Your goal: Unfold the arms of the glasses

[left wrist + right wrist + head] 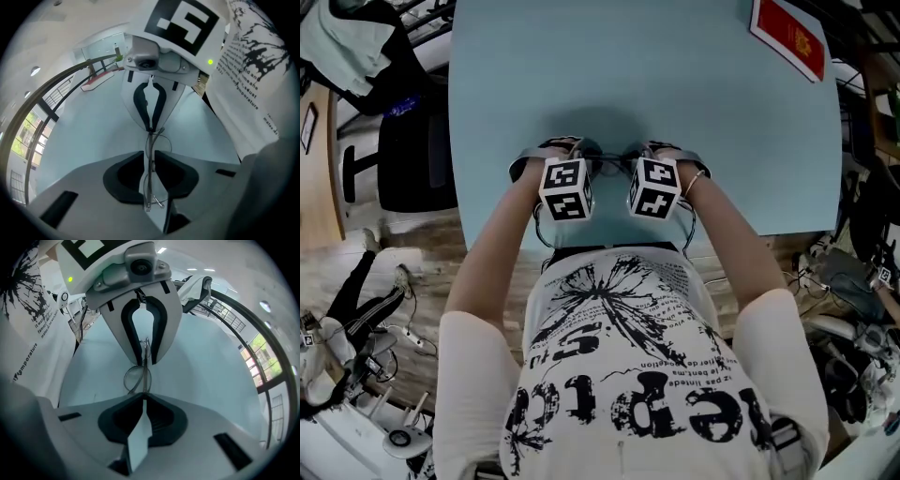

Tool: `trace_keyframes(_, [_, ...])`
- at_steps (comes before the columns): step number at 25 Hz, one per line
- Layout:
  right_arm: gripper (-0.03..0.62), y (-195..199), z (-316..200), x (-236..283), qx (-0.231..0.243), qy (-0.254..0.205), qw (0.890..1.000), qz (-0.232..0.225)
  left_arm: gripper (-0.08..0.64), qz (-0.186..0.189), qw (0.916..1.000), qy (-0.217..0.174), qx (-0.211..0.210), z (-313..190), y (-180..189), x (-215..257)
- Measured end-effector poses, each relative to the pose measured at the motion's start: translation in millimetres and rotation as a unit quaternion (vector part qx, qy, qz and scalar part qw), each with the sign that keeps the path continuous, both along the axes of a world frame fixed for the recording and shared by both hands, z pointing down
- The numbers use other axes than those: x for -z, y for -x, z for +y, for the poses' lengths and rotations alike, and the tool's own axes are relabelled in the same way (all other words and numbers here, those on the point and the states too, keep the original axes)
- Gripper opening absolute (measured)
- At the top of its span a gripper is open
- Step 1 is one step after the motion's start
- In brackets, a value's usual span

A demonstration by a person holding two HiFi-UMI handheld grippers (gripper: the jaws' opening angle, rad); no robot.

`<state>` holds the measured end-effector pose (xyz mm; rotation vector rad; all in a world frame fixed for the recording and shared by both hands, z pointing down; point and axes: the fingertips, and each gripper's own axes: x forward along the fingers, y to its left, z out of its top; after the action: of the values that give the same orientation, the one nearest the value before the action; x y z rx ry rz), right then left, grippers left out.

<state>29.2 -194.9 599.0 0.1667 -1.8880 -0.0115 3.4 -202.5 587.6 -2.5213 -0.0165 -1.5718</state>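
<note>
Thin wire-rimmed glasses point(612, 160) hang just above the light-blue table point(637, 66) near its front edge, between my two grippers. My right gripper point(643, 156) is shut on one end of the frame; in the right gripper view the wire runs into its closed pads point(144, 398) and a lens point(136, 378) shows beyond them. My left gripper point(580, 156) faces it from the other side. In the left gripper view the frame point(149, 161) passes between my left gripper's point(149, 157) jaws, which stand slightly apart around it. Both grippers point steeply down.
A red booklet point(788, 34) lies at the table's far right corner. A black chair point(414, 155) stands left of the table. Cables and equipment point(853, 281) crowd the floor to the right, more gear point(356, 375) to the left.
</note>
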Motion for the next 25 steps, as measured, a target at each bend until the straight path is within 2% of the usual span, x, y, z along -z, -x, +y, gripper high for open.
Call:
trace_keyframes(5, [0.037, -6, 2, 1, -0.007, 0.009, 1.0, -0.003, 0.058, -0.004, 0.9994, 0.0, -0.035, 9, -17, -1])
trace_keyframes(13, [0.036, -10, 8, 0, -0.021, 0.02, 1.0, -0.01, 0.04, 0.008, 0.9991, -0.001, -0.042, 14, -22, -2])
trace_keyframes(20, [0.035, -15, 10, -2, -0.027, 0.024, 0.999, -0.006, 0.04, 0.03, 0.9987, 0.007, -0.04, 18, -24, 11])
trace_keyframes(25, [0.035, -14, 13, -4, -0.027, 0.02, 0.999, 0.005, 0.034, 0.057, 0.9983, 0.005, -0.012, 15, -16, 25])
